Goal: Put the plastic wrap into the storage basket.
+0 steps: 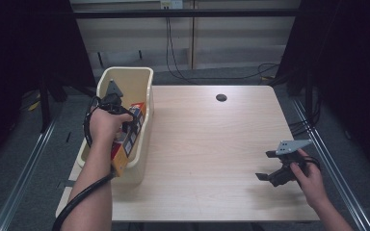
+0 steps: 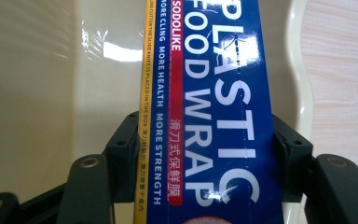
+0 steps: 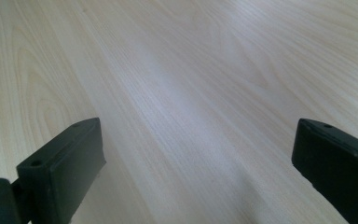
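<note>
- A cream bin (image 1: 139, 79) is seen at the table's (image 1: 212, 139) left edge, long axis running away from the person.
- A long blue wrap box (image 2: 205, 112), marked "PLASTIC FOOD WRAP", is seen inside the bin, tilted, its near end poking over the bin's near rim in the high view (image 1: 120, 161).
- The left gripper (image 2: 205, 140) is held over the bin by the left hand (image 1: 105, 124); its jaws are clamped on the box, one on each long side, seen close-up in the left gripper view.
- A small dark round spot (image 1: 221, 97) is seen on the table's far part, well apart from bin & grippers.
- The right gripper (image 1: 266, 166) is held by the right hand (image 1: 310, 178) low over the table's near right part; jaws spread wide, nothing betw. them but bare wood.
</note>
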`<state>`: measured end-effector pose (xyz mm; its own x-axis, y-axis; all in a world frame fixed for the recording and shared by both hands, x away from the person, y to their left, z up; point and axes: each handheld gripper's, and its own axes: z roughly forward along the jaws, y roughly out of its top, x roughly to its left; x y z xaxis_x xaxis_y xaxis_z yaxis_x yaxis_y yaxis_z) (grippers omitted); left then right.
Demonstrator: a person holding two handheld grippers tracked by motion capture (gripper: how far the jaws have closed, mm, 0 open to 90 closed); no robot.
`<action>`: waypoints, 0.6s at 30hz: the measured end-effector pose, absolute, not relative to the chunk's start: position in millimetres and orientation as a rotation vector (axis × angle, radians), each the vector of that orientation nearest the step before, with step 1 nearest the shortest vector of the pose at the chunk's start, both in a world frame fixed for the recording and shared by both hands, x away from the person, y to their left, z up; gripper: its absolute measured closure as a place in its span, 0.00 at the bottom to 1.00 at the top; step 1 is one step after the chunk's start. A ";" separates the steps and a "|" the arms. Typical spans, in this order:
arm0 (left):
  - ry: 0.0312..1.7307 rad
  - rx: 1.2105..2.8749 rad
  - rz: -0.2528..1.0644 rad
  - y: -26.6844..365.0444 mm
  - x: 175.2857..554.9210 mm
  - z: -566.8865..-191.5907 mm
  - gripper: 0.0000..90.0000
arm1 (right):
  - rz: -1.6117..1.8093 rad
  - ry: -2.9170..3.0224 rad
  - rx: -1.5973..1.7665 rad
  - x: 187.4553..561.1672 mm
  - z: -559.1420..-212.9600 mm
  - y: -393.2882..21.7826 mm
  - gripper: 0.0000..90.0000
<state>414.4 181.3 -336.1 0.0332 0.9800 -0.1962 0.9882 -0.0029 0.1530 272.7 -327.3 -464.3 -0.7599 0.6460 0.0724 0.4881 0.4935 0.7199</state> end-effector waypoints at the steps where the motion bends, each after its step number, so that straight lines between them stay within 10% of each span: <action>1: 2.028 2.064 -0.061 181.7 414.4 -335.9 0.45 | 1.120 2.530 0.975 272.8 -464.3 -327.2 0.02; 18: 2.050 2.069 -0.072 179.1 414.7 -338.4 0.44 | 1.120 2.528 0.977 272.2 -464.1 -327.6 0.02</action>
<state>414.7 179.1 -338.4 0.0217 0.9808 -0.1936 0.9920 0.0030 0.1264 272.2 -327.6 -464.1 -0.7586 0.6475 0.0727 0.4890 0.4921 0.7202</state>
